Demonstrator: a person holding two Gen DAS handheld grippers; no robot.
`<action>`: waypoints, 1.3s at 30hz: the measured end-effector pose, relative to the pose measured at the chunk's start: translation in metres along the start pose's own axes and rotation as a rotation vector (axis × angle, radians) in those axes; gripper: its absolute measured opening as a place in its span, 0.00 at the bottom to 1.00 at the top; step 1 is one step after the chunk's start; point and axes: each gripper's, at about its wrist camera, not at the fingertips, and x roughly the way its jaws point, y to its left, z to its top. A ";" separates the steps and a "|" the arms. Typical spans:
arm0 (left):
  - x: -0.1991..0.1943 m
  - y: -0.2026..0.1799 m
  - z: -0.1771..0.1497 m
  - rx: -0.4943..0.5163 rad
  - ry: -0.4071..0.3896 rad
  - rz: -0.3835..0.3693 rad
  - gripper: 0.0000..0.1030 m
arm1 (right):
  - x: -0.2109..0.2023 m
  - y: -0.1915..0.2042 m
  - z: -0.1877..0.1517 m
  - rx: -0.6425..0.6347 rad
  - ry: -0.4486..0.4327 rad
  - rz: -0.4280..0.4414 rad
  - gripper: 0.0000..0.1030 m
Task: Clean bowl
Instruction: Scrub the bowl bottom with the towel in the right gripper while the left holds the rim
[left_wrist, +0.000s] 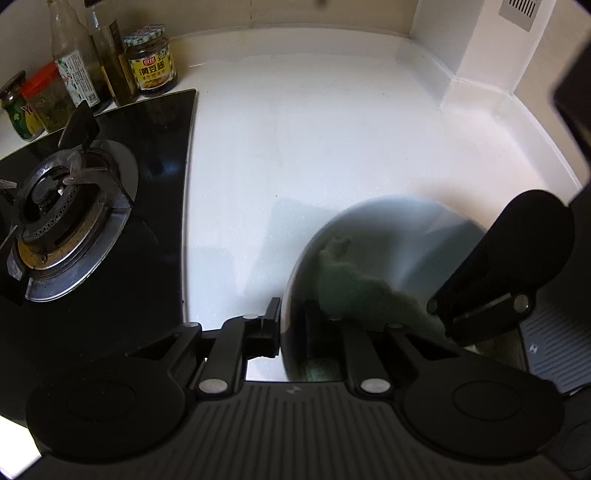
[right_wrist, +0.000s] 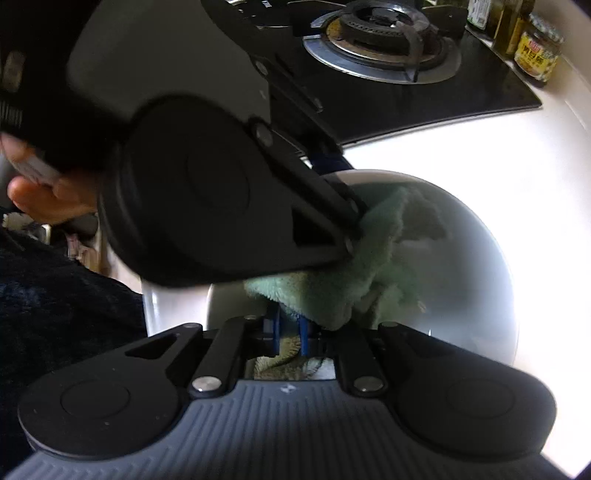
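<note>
Bowl (left_wrist: 388, 236) motion-blurred, cloth (right_wrist: 351, 280) partly hidden under hand-held gripper

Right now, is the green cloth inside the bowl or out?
Inside: the green cloth lies bunched within the white bowl, below its rim.

Both grippers angled steeply down, right gripper (right_wrist: 288, 338) jaws seemingly clamped, left gripper (left_wrist: 291, 325) jaws parted

White counter (left_wrist: 314, 140) beside black gas hob (left_wrist: 110, 206), jars (left_wrist: 151, 59) behind.
</note>
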 end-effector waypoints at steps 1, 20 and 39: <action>0.000 -0.002 -0.001 0.014 -0.004 0.007 0.21 | -0.001 -0.005 -0.001 0.013 0.030 0.064 0.09; -0.002 -0.011 -0.006 0.041 -0.010 0.037 0.20 | -0.107 0.020 -0.027 -0.197 0.135 -0.221 0.08; 0.005 -0.029 -0.010 0.060 -0.051 0.050 0.36 | -0.039 -0.010 -0.002 -0.039 0.281 -0.077 0.09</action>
